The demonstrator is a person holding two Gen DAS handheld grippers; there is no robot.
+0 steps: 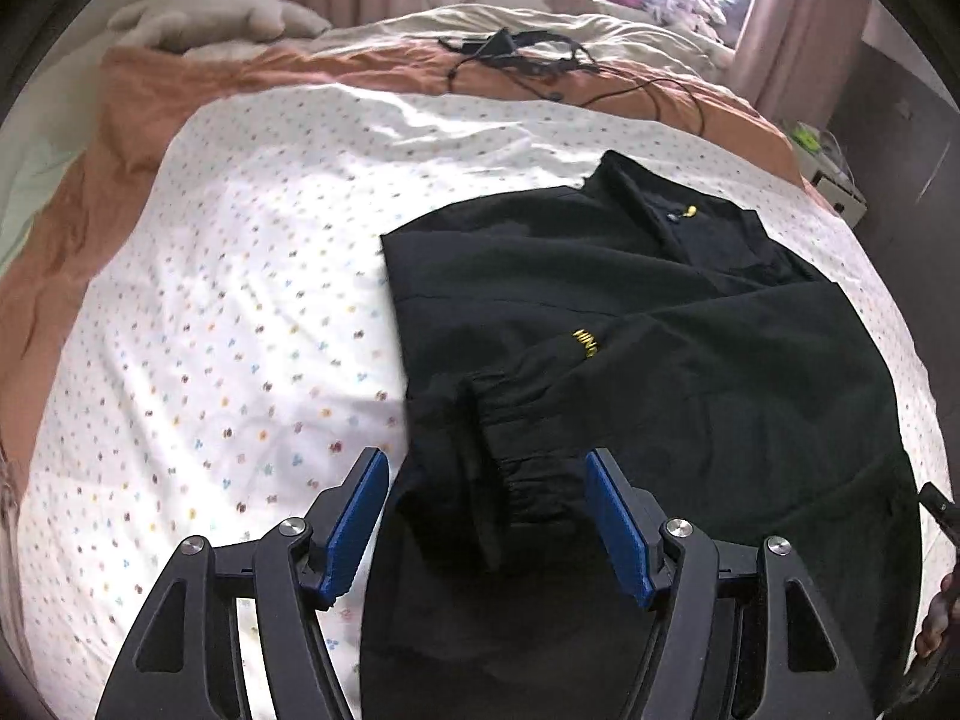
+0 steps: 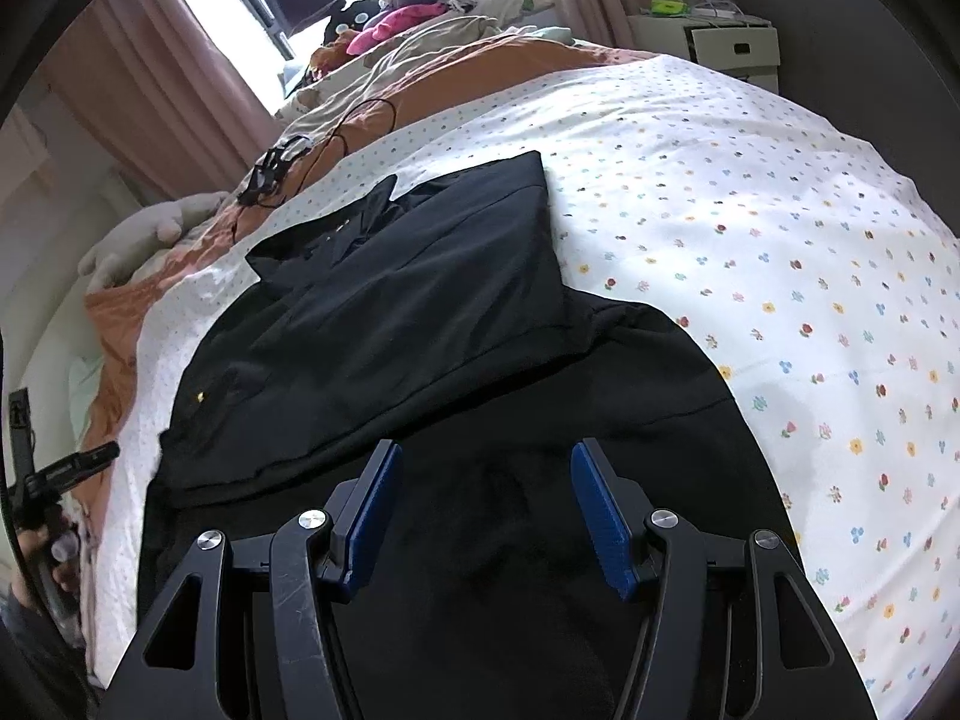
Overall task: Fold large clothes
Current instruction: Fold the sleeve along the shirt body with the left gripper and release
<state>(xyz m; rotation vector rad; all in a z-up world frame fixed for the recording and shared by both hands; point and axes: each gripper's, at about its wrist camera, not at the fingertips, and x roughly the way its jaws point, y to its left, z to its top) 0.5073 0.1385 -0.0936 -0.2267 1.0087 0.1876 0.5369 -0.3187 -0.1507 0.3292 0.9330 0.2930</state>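
A black jacket lies flat on a white flowered sheet, collar at the far end. One sleeve is folded across its front, with the cuff near me. My left gripper hovers over that cuff, blue pads apart and nothing pressed between them. In the right wrist view the jacket shows its right side folded inward. My right gripper hangs open over the dark near hem, holding nothing. At that view's left edge a hand carries the left gripper.
An orange blanket borders the sheet at the far and left sides. On it lies a black cable tangle, and a grey plush toy sits beyond. A white box stands past the bed's far right corner. Bare sheet stretches right of the jacket.
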